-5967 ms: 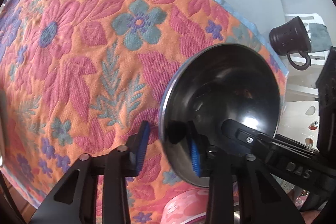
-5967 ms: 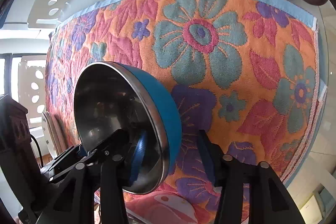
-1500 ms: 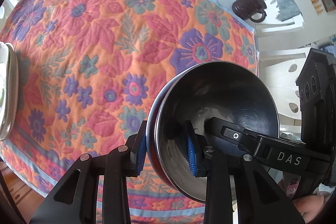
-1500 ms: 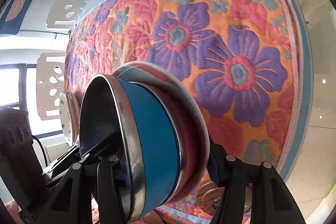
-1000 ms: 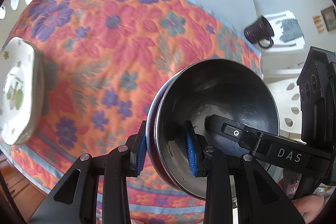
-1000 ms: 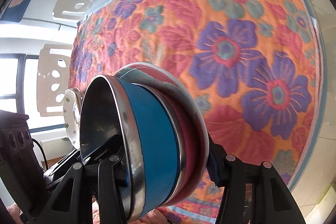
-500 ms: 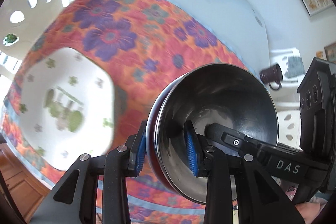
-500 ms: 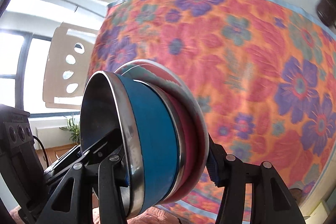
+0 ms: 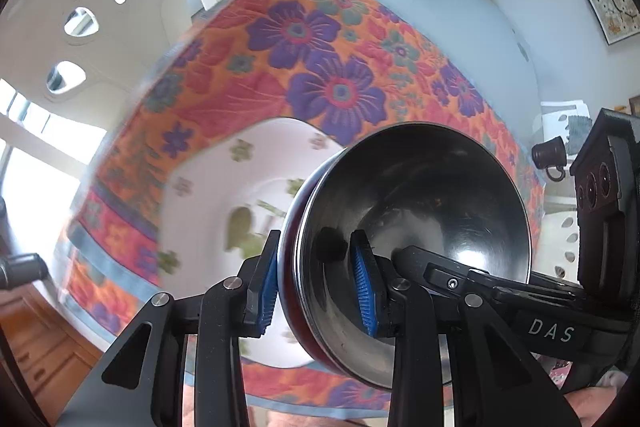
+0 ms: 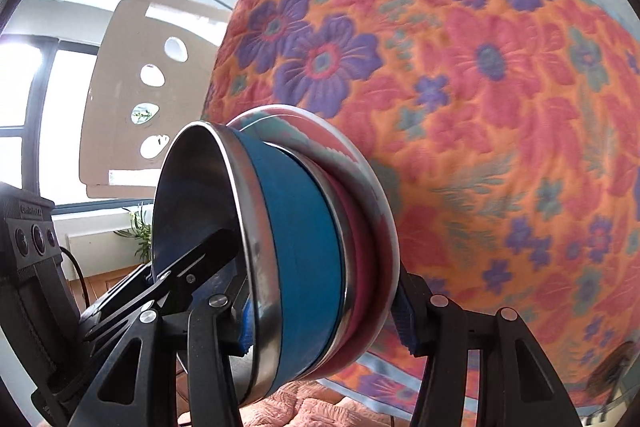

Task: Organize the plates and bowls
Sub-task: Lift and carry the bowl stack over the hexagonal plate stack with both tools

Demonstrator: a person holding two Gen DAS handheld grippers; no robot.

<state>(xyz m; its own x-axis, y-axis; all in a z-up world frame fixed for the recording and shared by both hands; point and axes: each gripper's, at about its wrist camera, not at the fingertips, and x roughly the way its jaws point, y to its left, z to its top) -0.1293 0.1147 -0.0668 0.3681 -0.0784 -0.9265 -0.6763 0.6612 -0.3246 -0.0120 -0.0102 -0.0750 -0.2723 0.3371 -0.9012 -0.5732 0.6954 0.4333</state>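
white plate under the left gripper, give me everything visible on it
The plate is white and glossy, ceramic by its look, with an angular, not round, rim and small green flower sprigs around a larger green motif at the centre. It lies flat on the floral cloth near the table's edge, face up and empty. Motion blur softens its pattern. The bowl stack and the left gripper clamped on it hide the plate's right and near parts; from this view nothing can be seen touching it but the cloth.

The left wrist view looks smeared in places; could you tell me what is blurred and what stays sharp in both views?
Left wrist view: the white plate and tablecloth edge are motion-blurred, while the steel bowl and left gripper stay sharp. Right wrist view: tablecloth softly blurred, window glare at left, stacked bowls crisp.
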